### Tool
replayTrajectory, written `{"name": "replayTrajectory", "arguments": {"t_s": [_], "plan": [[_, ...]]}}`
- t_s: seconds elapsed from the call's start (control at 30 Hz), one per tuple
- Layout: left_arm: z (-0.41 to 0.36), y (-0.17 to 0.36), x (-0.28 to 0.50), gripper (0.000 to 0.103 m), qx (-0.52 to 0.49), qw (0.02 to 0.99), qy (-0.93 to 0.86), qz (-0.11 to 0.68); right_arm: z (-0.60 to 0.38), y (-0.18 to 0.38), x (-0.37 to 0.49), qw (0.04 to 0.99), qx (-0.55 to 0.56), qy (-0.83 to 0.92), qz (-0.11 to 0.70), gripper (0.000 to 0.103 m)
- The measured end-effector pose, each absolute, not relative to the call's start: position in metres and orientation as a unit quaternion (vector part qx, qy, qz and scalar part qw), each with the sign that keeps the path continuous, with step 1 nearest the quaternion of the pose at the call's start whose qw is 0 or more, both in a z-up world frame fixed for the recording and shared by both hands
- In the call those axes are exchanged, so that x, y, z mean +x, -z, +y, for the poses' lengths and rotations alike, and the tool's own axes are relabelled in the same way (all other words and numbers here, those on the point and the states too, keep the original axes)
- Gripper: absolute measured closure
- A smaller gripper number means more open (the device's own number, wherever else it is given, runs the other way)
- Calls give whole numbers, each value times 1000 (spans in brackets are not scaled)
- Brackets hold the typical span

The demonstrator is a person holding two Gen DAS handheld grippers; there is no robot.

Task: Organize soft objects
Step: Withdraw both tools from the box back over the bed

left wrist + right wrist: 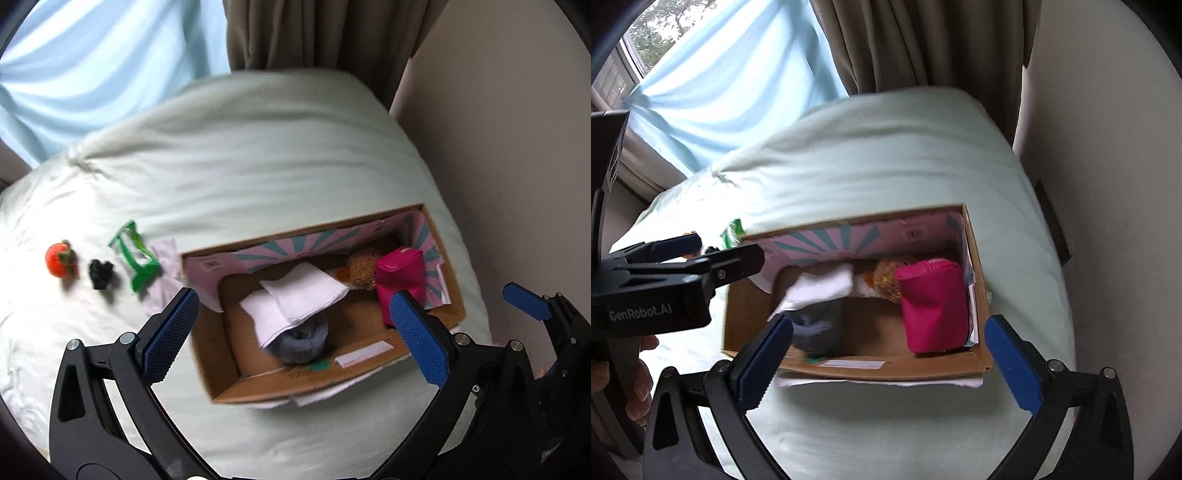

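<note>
An open cardboard box (221, 373) (746, 295) sits on a pale green bed. It holds a white folded cloth (295, 299) (820, 288), a grey yarn ball (303, 343) (816, 328), a magenta pouch (399, 280) (931, 302) and a brown-orange knitted thing (360, 269) (886, 277). Left of the box lie an orange knitted fruit (61, 260), a black soft item (101, 274) and a green packet (136, 258) (733, 230). My left gripper (295, 332) (713, 245) is open and empty above the box. My right gripper (890, 350) is open and empty above the box's near side; it also shows in the left wrist view (528, 301).
The bed (258, 155) (886, 155) meets a beige wall (517, 147) (1115, 184) on the right. Brown curtains (314, 33) (923, 40) and a light blue curtain (92, 62) (731, 81) hang behind. A pale lilac cloth (164, 273) lies by the box's left end.
</note>
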State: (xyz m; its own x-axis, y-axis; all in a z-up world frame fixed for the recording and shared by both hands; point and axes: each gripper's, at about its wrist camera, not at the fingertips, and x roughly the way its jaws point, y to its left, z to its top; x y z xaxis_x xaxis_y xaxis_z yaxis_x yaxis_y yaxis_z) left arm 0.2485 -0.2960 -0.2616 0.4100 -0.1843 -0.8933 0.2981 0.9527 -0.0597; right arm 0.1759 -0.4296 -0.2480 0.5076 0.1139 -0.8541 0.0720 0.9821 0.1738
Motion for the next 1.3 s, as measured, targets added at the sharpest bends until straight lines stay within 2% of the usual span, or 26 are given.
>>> {"name": "replayTrajectory", "arguments": {"t_s": [0.27,0.63,0.87,1.3], "plan": [[-225,171,198,0,14,874,143,465,-387,159,137,891,67,-9,448,0],[-89,92,115,0,-12,913,106,395,-297,75,91,917,73,-28,392,0],[-4,81,85,0,-20,922,73,380,-221,53,73,927,58,-27,368,0],[104,100,71,0,-28,922,69,380,-120,63,65,934,49,-8,353,0]]}}
